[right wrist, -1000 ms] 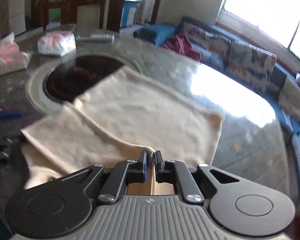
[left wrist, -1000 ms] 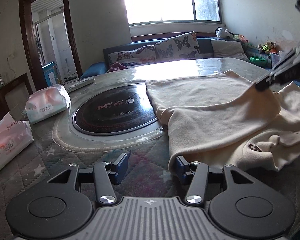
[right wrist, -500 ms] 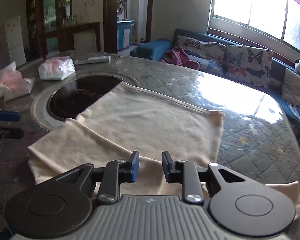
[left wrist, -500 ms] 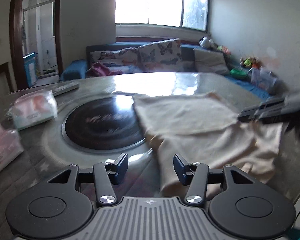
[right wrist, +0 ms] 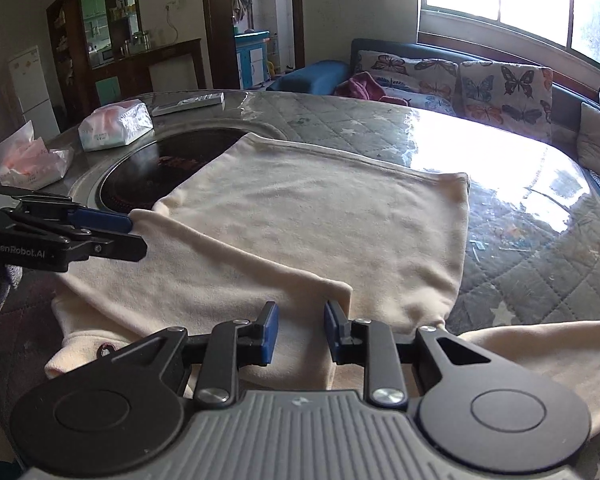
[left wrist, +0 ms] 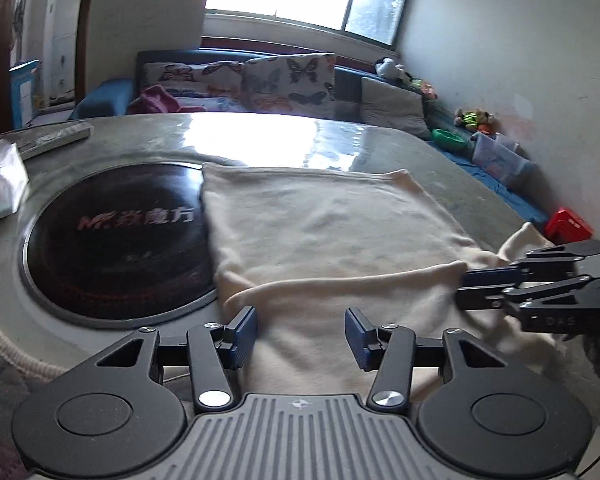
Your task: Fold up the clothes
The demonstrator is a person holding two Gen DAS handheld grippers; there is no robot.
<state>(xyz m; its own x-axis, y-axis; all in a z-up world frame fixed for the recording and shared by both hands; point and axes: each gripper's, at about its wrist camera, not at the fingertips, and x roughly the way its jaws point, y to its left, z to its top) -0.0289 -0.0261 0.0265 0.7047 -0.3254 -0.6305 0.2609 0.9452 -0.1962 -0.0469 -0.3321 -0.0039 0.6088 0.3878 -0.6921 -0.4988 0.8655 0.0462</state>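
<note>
Right now my right gripper [right wrist: 298, 332] is hovering low over the near edge of the cream garment [right wrist: 300, 220], its blue pads parted after just opening, with the folded flap's corner lying between and just ahead of them but not pinched. My left gripper [left wrist: 301, 334] is standing wider apart, nothing clamped, and the cloth's rolled near edge is lying under the gap between its fingers. In the right wrist view that left gripper is reaching in from the left, its tips beside the flap's far corner; I cannot tell whether they are touching it.

The garment is a soft, pale cream knit, spread flat over the glossy surface [right wrist: 540, 208], its far hem running straight and its left corner overlapping the dark round cooktop [left wrist: 112, 240] set in the middle. A lower layer is folded up over the body in a diagonal flap, and a sleeve is trailing off to the right near edge. A small dark label is peeking out at the bottom left, too small to read.

Faint reddish writing on the cooktop is reading "MF." followed by Chinese characters. The side of my left gripper is showing "GenRobot.AI" in pale letters. Two tissue packs [right wrist: 116, 126] are sitting beyond the cooktop, their print unreadable.
</note>
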